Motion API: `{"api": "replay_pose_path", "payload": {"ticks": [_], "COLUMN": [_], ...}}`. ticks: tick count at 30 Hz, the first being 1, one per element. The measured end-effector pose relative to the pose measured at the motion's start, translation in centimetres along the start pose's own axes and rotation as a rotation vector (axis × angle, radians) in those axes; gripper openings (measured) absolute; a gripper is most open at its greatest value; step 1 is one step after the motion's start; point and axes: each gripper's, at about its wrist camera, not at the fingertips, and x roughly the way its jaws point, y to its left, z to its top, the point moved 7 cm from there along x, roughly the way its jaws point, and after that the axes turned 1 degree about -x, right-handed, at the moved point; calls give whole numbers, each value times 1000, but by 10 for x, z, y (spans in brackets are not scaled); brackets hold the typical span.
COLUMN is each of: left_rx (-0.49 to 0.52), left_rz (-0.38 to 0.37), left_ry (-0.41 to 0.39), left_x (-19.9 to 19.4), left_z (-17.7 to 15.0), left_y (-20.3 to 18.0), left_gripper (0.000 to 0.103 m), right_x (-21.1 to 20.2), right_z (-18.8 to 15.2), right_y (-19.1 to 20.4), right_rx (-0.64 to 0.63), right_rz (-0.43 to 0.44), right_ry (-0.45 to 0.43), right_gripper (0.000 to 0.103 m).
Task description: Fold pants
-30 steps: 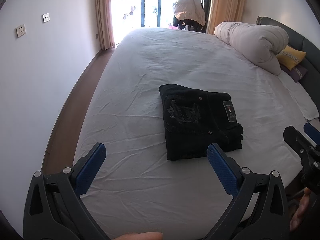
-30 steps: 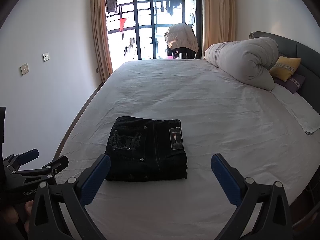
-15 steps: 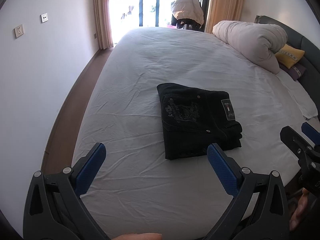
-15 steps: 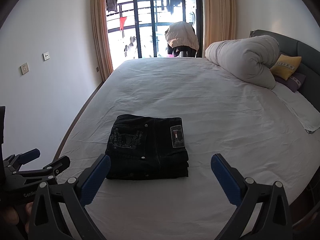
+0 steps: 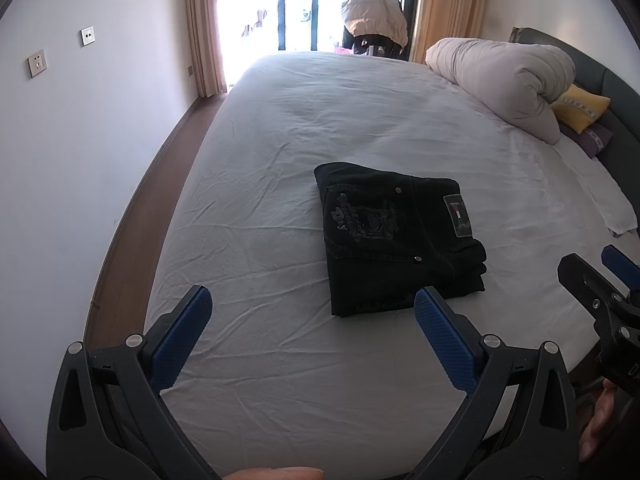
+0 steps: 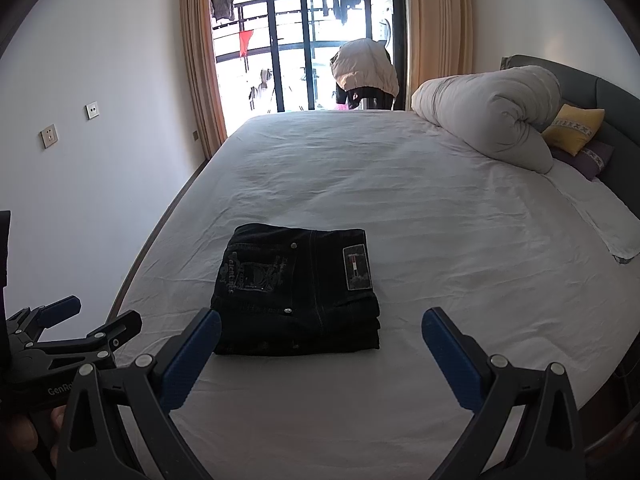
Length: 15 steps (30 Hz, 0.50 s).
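Looks done, pants (image 6: 296, 292) stacked on bed (image 6: 440, 208), both tongs (image 5: 312, 320) (image 6: 320, 332) wide open, empty; bumping could topple folds.

Folded black pants (image 5: 396, 236) on bed (image 5: 280, 140)

At the lower left of my right wrist view, the left gripper (image 6: 90, 312) carries white lettering on its black body; I can read "GenRo" before the frame of my own gripper cuts it off. On the folded pants (image 6: 296, 292), mid-frame, the back pocket has embroidered lettering, too faint for me to make out. The patch (image 6: 357, 267) by the waistband shows a small red and white mark, with no words I can read.
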Motion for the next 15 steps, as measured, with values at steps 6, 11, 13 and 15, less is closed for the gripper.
{"api": "replay_pose_path", "payload": {"ticks": [6, 11, 13, 15], "left_rx": [1, 3, 4, 6], "left_rz": [2, -2, -2, -2], "left_ry": [0, 1, 2, 3], "left_x": [0, 1, 1, 2], "left_z": [0, 0, 0, 0], "left_y": [0, 0, 1, 1], "left_gripper": [103, 103, 103, 103], "right_x": [0, 1, 1, 1], "right_z": [-1, -3, -2, -4], "right_y": [0, 2, 2, 2], "right_rx": [0, -1, -1, -1], "right_rz": [0, 3, 2, 4], "right_ry": [2, 4, 4, 6], "right_gripper": [103, 103, 103, 103]}}
